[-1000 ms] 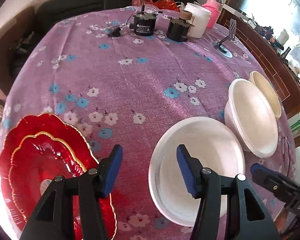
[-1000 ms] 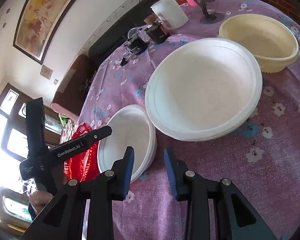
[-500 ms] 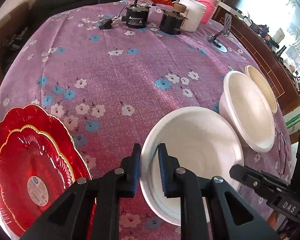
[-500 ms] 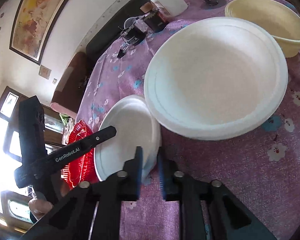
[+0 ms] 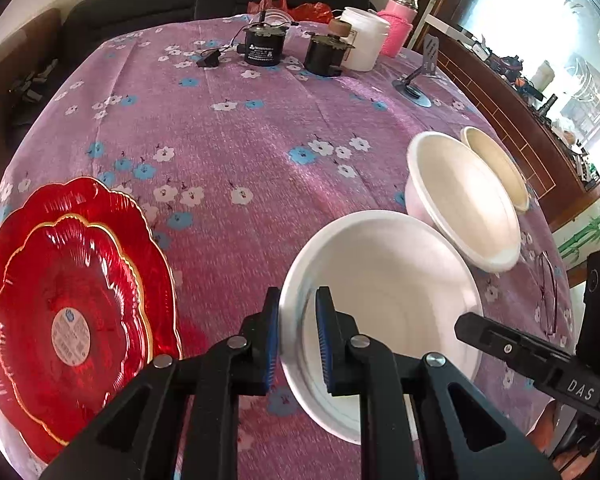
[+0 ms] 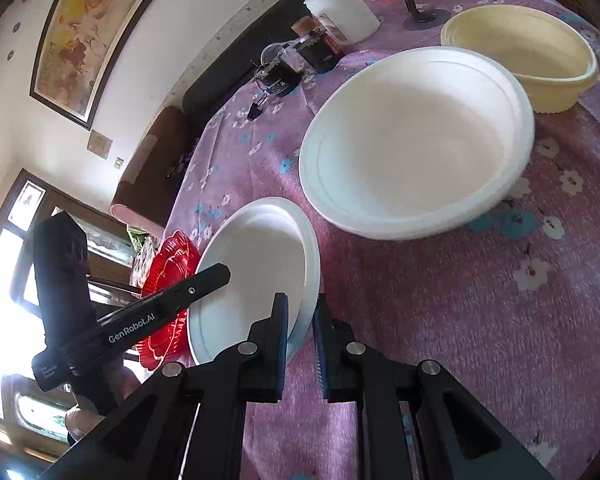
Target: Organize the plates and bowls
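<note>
We see the left claw (image 5: 297,330) closed on the near-left rim of the small white bowl (image 5: 384,280), one blue pad outside the wall and one inside. The right claw (image 6: 301,336) is closed on the opposite rim of that same bowl (image 6: 256,264), again one pad on each side of the wall. Both claws closed within the last second, and each now has the rim pinched between its pads.

We take the small white bowl as our landmark. It sits on the worktop (image 5: 236,152), which is covered by a purple flowered cloth; we cannot tell whether the bowl's base is lifted off the cloth. To the left of the bowl, apart from it, two red scalloped plates (image 5: 72,300) lie stacked, the smaller on top of the larger, with a round label at the centre. Beyond the bowl to the right stands the large white bowl (image 5: 464,204), its rim close to the small bowl's; whether they touch we cannot tell. Just behind the large bowl, the cream bowl (image 5: 496,168) stands against it.

Far beyond the small bowl, at the worktop's far edge, we note two dark cylindrical devices (image 5: 262,46), a white tub (image 5: 364,38) and a pink flask (image 5: 398,26).
</note>
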Demonstrator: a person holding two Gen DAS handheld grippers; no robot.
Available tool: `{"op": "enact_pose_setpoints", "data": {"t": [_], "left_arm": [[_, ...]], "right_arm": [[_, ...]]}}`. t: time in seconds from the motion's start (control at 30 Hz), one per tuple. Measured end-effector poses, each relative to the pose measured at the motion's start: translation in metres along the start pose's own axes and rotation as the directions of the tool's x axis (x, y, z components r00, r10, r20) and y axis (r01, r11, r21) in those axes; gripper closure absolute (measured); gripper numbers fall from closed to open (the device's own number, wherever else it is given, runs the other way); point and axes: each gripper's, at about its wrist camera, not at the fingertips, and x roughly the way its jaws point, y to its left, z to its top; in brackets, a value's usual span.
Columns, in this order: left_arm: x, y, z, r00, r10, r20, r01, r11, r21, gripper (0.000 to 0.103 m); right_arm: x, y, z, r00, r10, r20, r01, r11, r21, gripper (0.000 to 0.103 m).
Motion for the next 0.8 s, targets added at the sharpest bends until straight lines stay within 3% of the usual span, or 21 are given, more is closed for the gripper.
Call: {"op": "enact_pose_setpoints", "data": {"t": [0.37,0.8], "left_arm": [[-0.007,-0.002,-0.017,1.000,-0.005,0.009,0.005,1.000,-0.009,0.087],[-0.003,-0.011,-0.028,1.000,-0.023,-0.007,0.023,1.000,0.006,0.087]], "right_arm": [[-0.007,0.000,-0.010,1.000,0.019,0.004,-0.019,1.000,-0.012,0.090],[-0.007,-0.009,-0.014,1.000,-0.015,-0.013,0.014,1.000,-0.011,0.090]]}}
